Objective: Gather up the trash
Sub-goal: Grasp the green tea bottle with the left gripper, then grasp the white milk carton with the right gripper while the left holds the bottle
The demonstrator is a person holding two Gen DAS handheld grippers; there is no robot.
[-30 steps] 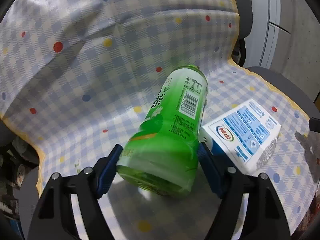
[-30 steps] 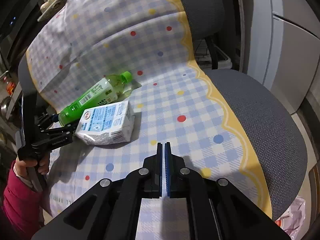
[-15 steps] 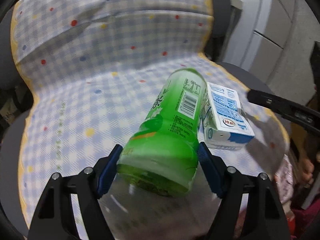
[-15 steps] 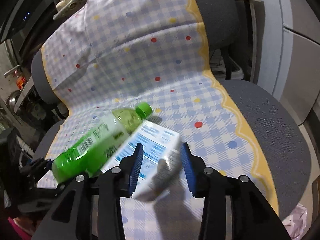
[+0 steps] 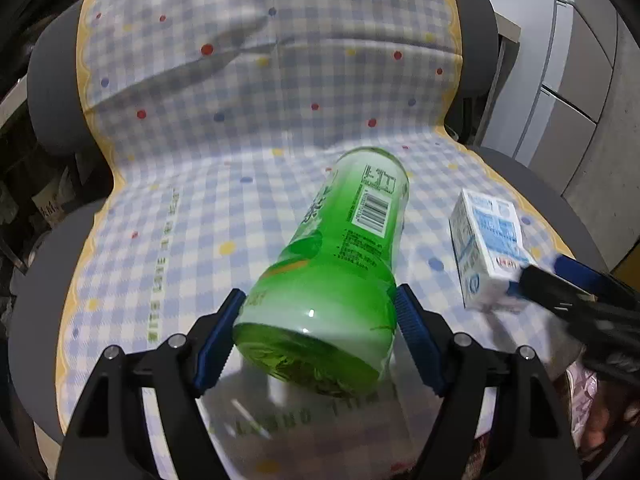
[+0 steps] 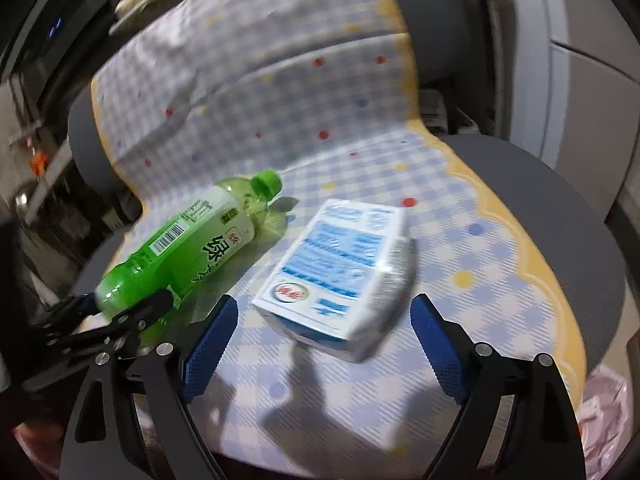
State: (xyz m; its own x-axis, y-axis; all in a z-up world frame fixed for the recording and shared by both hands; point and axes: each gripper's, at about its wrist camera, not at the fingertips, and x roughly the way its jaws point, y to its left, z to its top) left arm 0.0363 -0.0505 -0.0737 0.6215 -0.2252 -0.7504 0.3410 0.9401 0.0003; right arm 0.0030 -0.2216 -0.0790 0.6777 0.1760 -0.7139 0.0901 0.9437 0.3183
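1. The left gripper (image 5: 320, 322) is squeezed tight on the fat bottom end of the bottle (image 5: 340, 264). Both blue pads press its sides.
2. The bottle is green. It tips forward, with its cap (image 6: 267, 182) pointing at the back of the chair (image 6: 560, 216). The cap end looks lifted off the seat, but I cannot tell for sure.
3. The right gripper (image 6: 324, 340) is wide open. It holds nothing.
4. The carton (image 6: 336, 268) is white and blue. It sits just ahead of the open fingers, not yet between the pads. In the left view one finger seems to touch the carton's corner, but I cannot be sure.
5. The carton lies on the cloth (image 5: 248, 128) on the seat, just beside the bottle. The cloth has blue checks and dots, and it covers the seat and the back.
6. A pink bag (image 6: 604, 420) shows low at the right, past the seat's edge. It may be for the trash, but that is a guess.
7. I think the job is about half done. The bottle is picked up. The carton is not grabbed yet. Both things must go into the trash after that.
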